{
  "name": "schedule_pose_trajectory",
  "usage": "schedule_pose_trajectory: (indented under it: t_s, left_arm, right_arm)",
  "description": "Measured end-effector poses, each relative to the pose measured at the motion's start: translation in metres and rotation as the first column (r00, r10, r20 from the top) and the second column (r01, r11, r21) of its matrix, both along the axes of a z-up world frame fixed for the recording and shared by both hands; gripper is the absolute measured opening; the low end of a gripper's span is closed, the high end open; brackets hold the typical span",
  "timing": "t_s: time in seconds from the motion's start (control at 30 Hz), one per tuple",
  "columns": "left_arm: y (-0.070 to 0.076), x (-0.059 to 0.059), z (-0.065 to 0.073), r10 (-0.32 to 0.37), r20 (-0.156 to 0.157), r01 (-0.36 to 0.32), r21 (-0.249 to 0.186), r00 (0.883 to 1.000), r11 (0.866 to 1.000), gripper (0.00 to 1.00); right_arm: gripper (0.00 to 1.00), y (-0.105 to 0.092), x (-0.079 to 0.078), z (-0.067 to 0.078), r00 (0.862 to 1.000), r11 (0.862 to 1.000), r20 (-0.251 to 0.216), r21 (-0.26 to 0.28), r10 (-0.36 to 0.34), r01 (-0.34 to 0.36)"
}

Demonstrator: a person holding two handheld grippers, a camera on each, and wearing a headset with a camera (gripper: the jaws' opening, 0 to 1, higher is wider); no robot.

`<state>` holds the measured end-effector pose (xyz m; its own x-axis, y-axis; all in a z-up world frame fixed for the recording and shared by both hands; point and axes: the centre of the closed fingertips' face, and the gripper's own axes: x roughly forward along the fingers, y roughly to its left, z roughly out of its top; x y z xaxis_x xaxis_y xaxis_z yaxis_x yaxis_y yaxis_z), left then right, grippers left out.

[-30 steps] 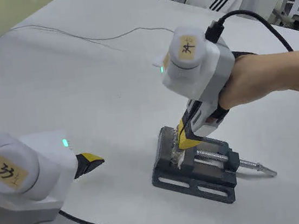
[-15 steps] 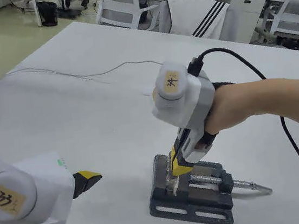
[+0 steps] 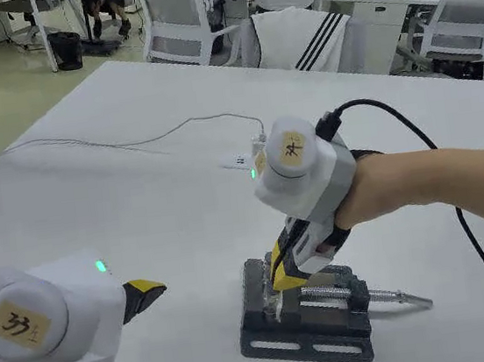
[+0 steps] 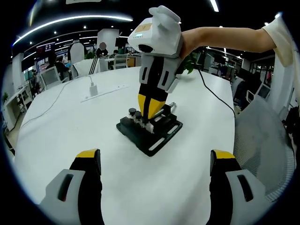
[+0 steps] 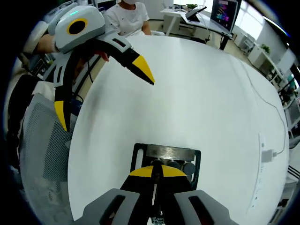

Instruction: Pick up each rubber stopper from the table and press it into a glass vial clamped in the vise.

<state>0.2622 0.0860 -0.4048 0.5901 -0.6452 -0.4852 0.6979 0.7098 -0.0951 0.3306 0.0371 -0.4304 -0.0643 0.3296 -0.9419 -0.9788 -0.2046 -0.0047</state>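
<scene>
Briefly, item by item.

**Head view.** The right claw (image 3: 278,288) had its jaws closed tip to tip and pointed steeply down into the vise (image 3: 307,339). The vise sat flat on the white counter (image 3: 136,185). The tips were at the clamping gap. What, if anything, they pinched I could not tell.

**Left gripper view.** The left claw (image 4: 155,157) had its jaws spread wide and held nothing. It was low over the counter and well apart from the vise. The vials (image 4: 136,115) stood in a short row between the vise jaws, the near ones already dark-topped. The right claw was down on the far end of that row.

**Right gripper view.** The right claw's own jaws were pinched together directly over the vise's gap. One seated stopper (image 5: 188,167), round and dark, lay just beside the tips. The left claw showed at upper left, open and well clear.

**Handling note, my judgement.** The step in hand was the press.
- I reckoned it wanted a push straight along the vial's axis, with the tips centred over the mouth.
- Force should be modest, since the glass was clamped hard. A sideways lean could chip the rim or cock the stopper.
- I would have held the left claw off to the side.
- I would have let go only once the stopper's top sat level with its neighbour.
</scene>
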Motion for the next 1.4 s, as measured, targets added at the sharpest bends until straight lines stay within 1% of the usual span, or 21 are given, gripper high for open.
schedule_pose_trajectory:
  t_s: [0.07, 0.1, 0.13, 0.17, 0.2, 0.23, 0.33, 0.43, 0.5, 0.67, 0.93, 0.97, 1.07, 1.1, 1.17, 1.23, 1.27, 1.3, 1.33, 1.37, 1.4]
  left_arm:
    - [0.0, 0.0, -0.001, -0.002, -0.001, 0.002, 0.004, 1.0, 1.0, 0.97]
    - [-0.001, 0.0, -0.001, -0.003, -0.001, 0.003, 0.004, 1.0, 1.0, 0.97]
    - [-0.002, -0.001, -0.001, -0.004, -0.002, 0.004, 0.004, 1.0, 1.0, 0.97]
    - [-0.002, -0.001, -0.001, -0.005, -0.002, 0.005, 0.005, 1.0, 1.0, 0.97]
    - [-0.003, -0.001, -0.002, -0.007, -0.004, 0.007, 0.006, 1.0, 1.0, 0.97]
    - [-0.003, -0.001, -0.002, -0.007, -0.005, 0.007, 0.007, 1.0, 1.0, 0.97]
    - [-0.005, -0.002, -0.003, -0.009, -0.007, 0.009, 0.005, 1.0, 1.0, 0.97]
    - [-0.006, -0.003, -0.005, -0.013, -0.01, 0.013, 0.005, 1.0, 1.0, 0.97]
    - [-0.007, -0.004, -0.006, -0.014, -0.013, 0.014, 0.005, 1.0, 1.0, 0.97]
    - [-0.008, -0.006, -0.008, -0.014, -0.017, 0.014, 0.003, 1.0, 1.0, 0.97]
    - [-0.009, -0.009, -0.01, -0.019, -0.026, 0.019, 0.007, 0.999, 1.0, 0.97]
    - [-0.008, -0.009, -0.01, -0.019, -0.026, 0.019, 0.007, 0.999, 1.0, 0.97]
    - [-0.008, -0.01, -0.01, -0.018, -0.027, 0.019, 0.008, 0.999, 1.0, 0.97]
    - [-0.007, -0.01, -0.01, -0.018, -0.026, 0.018, 0.01, 1.0, 1.0, 0.97]
    - [-0.006, -0.011, -0.009, -0.016, -0.023, 0.016, 0.009, 1.0, 1.0, 0.97]
    - [-0.005, -0.012, -0.009, -0.014, -0.02, 0.014, 0.01, 1.0, 1.0, 0.97]
    - [-0.004, -0.012, -0.008, -0.012, -0.019, 0.012, 0.011, 1.0, 1.0, 0.97]
    - [-0.003, -0.013, -0.008, -0.01, -0.019, 0.011, 0.011, 1.0, 1.0, 0.97]
    - [-0.002, -0.013, -0.008, -0.009, -0.02, 0.009, 0.011, 1.0, 1.0, 0.97]
    - [-0.002, -0.014, -0.008, -0.007, -0.02, 0.007, 0.013, 1.0, 1.0, 0.97]
    - [-0.001, -0.014, -0.008, -0.006, -0.02, 0.007, 0.014, 1.0, 1.0, 0.97]
  right_arm:
    - [0.09, -0.002, -0.003, 0.0, 1.0, 1.0, -0.003, 0.002, 0.002, -0.002]
    - [0.14, 0.0, -0.009, 0.001, 1.0, 1.0, -0.025, 0.029, 0.004, -0.003]
    - [0.17, -0.003, -0.01, 0.001, 1.0, 1.0, -0.012, 0.031, -0.002, 0.003]
    - [0.21, -0.002, -0.004, 0.003, 0.999, 0.998, 0.041, 0.055, 0.003, -0.006]
    - [0.28, -0.006, -0.006, 0.002, 0.999, 0.998, 0.052, 0.061, 0.009, -0.012]
    - [0.32, -0.01, -0.009, 0.002, 0.999, 0.998, 0.038, 0.064, -0.004, 0.001]
    - [0.41, -0.016, -0.016, 0.002, 0.998, 0.991, 0.024, 0.124, -0.05, 0.046]
    - [0.57, -0.026, -0.019, 0.001, 0.994, 0.98, 0.03, 0.176, -0.101, 0.094]
    - [0.66, -0.036, -0.023, -0.002, 0.99, 0.974, 0.026, 0.186, -0.138, 0.131]
    - [0.8, -0.06, -0.03, -0.007, 0.975, 0.949, 0.015, 0.231, -0.222, 0.213]
    - [0.98, -0.09, -0.032, -0.011, 0.931, 0.889, -0.02, 0.29, -0.364, 0.354]
    - [0.99, -0.093, -0.032, -0.009, 0.923, 0.875, -0.03, 0.309, -0.383, 0.373]
    - [0.99, -0.099, -0.033, -0.008, 0.907, 0.849, -0.044, 0.333, -0.42, 0.409]
    - [0.99, -0.101, -0.033, -0.008, 0.905, 0.847, -0.044, 0.335, -0.424, 0.413]
    - [0.99, -0.103, -0.036, -0.006, 0.896, 0.829, -0.062, 0.356, -0.44, 0.432]
    - [0.99, -0.103, -0.04, -0.004, 0.879, 0.797, -0.101, 0.383, -0.467, 0.467]
    - [0.99, -0.104, -0.04, -0.003, 0.878, 0.792, -0.097, 0.395, -0.469, 0.466]
    - [0.99, -0.104, -0.039, -0.002, 0.866, 0.768, -0.106, 0.418, -0.488, 0.484]
    - [0.99, -0.106, -0.04, -0.001, 0.859, 0.757, -0.121, 0.422, -0.498, 0.499]
    - [0.99, -0.108, -0.041, -0.001, 0.846, 0.737, -0.138, 0.433, -0.515, 0.52]
    - [0.99, -0.111, -0.042, -0.002, 0.844, 0.736, -0.134, 0.431, -0.52, 0.522]
